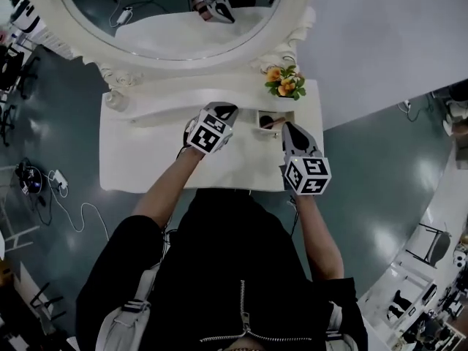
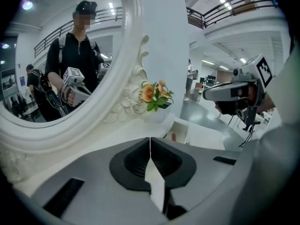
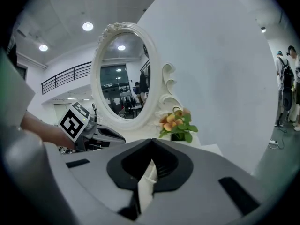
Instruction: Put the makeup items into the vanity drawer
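Two grippers hover over the right half of the white vanity (image 1: 146, 159), and we read both as closed and empty. In the left gripper view, the left gripper (image 2: 150, 140) has its grey jaws meeting along one thin line with nothing caught in the dark hollow behind the tips. From the head view, this left gripper (image 1: 227, 110) points toward the mirror (image 1: 183, 20), just left of the small open drawer (image 1: 276, 112).

The right gripper (image 3: 151, 143) looks much the same in its own view, with its jaws touching at the front and nothing gripped. From above, we see the right gripper (image 1: 287, 127) with its tips at the drawer's near right corner, though we cannot tell whether it touches the drawer. Each gripper appears in the other's camera: the right gripper (image 2: 207, 94) off to the side in the left gripper view, and the left gripper (image 3: 121, 138) low in front of the mirror frame in the right gripper view.

As for the makeup, we find a slim brown makeup item (image 1: 270, 123) lying inside the drawer, also visible as a reddish sliver (image 2: 174, 136) in the left gripper view. What kind of item it is we cannot make out.

Orange flowers (image 1: 285, 82) stand just behind the drawer, beside the mirror's carved frame.
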